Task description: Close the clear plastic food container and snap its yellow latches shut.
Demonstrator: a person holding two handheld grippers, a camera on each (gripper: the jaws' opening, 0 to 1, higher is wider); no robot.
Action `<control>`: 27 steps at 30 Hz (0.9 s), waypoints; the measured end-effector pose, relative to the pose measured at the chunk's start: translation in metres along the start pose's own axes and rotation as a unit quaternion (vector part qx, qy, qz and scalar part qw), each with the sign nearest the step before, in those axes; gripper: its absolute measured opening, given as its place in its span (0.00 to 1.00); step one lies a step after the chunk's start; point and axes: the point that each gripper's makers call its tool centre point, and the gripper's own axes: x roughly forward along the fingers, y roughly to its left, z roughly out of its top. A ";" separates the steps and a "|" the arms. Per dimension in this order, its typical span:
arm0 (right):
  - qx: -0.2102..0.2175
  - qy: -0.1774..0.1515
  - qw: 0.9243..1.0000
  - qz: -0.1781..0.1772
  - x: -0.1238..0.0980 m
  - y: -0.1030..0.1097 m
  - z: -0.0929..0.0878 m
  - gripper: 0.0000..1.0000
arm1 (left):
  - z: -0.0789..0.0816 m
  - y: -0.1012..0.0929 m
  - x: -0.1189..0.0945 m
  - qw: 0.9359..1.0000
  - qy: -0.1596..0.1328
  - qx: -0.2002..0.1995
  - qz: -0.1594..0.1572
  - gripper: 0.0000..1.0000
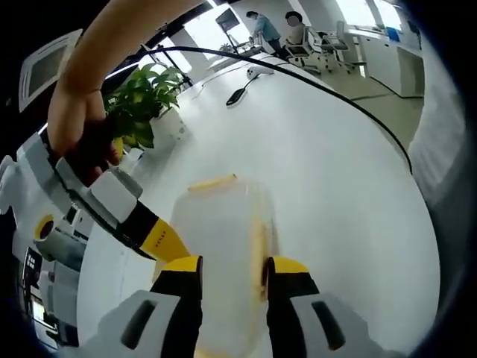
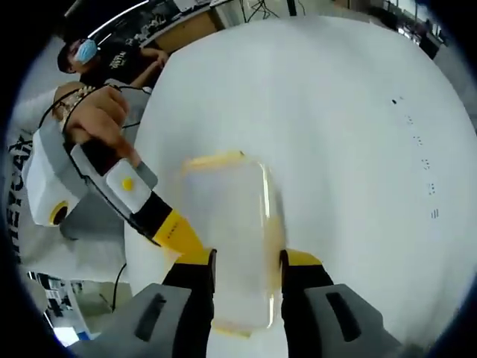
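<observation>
White table [image 1: 350,171] under clear container [image 1: 223,246], straddled by left gripper [image 1: 232,280] and right gripper [image 2: 247,272], jaws parted, apparently steadying for latching.

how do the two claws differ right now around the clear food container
In the left gripper view the left claw straddles the near end of the container, while the right claw comes in slanted from the side.

In the right gripper view the roles swap: the right claw straddles the container, and the left claw slants in.

Both have yellow-and-black tips and stand open.
</observation>
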 end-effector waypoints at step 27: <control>0.000 -0.084 0.989 -0.122 -0.011 0.000 0.000 0.31 | 0.003 0.002 -0.001 0.999 0.015 -0.039 0.013 0.28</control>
